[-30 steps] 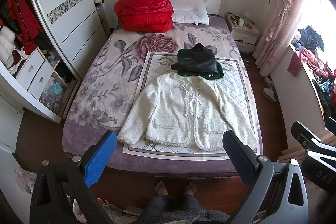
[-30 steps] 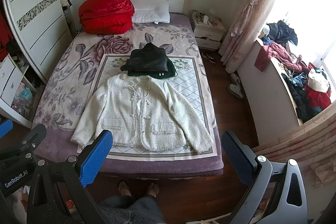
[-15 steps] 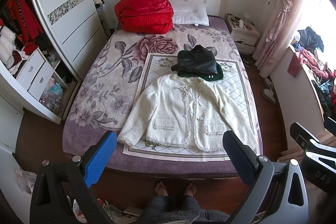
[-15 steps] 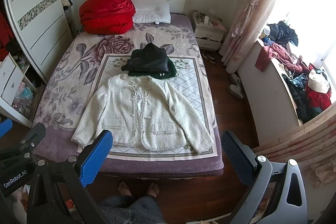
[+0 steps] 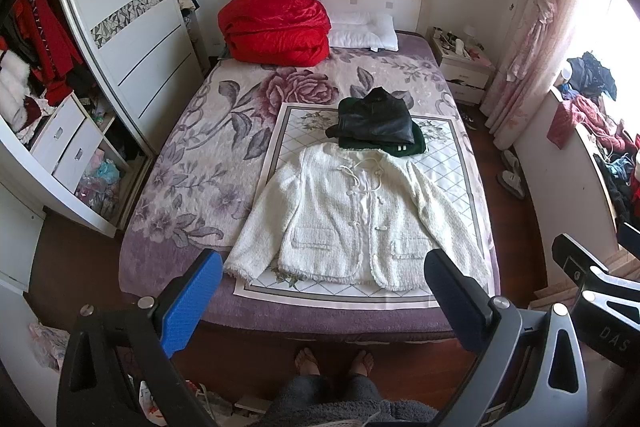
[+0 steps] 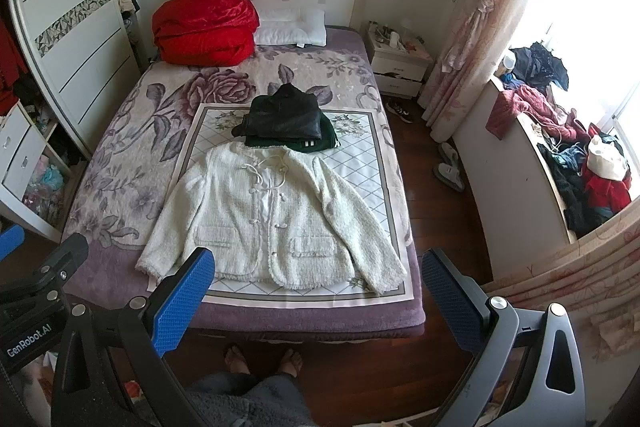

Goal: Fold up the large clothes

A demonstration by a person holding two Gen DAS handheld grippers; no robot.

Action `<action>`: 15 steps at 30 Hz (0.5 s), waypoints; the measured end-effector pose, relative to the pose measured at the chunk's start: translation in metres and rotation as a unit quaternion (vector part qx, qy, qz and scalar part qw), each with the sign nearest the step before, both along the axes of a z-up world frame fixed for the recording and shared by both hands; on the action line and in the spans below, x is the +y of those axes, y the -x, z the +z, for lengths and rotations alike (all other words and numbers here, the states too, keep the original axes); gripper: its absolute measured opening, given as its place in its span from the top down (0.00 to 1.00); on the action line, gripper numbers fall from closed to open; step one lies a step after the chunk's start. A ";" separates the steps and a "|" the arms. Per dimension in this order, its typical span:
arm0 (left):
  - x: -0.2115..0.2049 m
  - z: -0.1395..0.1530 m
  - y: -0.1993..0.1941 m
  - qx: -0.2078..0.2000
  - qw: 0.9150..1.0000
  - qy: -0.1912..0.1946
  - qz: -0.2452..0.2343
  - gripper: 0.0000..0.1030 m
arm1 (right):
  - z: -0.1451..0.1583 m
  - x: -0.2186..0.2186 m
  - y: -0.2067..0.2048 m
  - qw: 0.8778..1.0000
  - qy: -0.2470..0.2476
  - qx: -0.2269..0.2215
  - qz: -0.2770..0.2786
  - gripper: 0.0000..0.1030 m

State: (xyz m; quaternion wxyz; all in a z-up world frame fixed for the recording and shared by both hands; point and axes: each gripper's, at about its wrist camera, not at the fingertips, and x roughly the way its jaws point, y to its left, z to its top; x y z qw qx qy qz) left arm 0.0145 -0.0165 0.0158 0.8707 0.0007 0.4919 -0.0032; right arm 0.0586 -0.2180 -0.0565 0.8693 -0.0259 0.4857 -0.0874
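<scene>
Two folded garments, a black jacket (image 5: 374, 119) on a dark green piece (image 5: 404, 145), already sit stacked mid-bed. Left to fold is the white jacket (image 5: 356, 215), spread flat, front up, sleeves out, on the patterned mat (image 5: 448, 163) near the foot of the bed (image 5: 192, 163). Both the left tool (image 5: 324, 291) and right tool (image 6: 318, 289) hang wide open above the floor, holding nothing.
</scene>
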 end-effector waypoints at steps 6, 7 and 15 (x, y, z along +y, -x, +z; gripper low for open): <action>0.000 0.000 0.000 -0.001 1.000 0.000 0.000 0.00 | -0.001 0.001 -0.002 1.000 0.001 0.000 0.000 0.00; 0.000 0.000 -0.001 -0.001 1.000 0.001 0.000 0.00 | -0.001 0.001 -0.002 1.000 0.001 0.000 0.000 0.00; -0.005 0.004 -0.010 0.000 1.000 0.002 -0.003 0.00 | -0.007 0.002 -0.002 1.000 -0.001 0.000 -0.004 0.00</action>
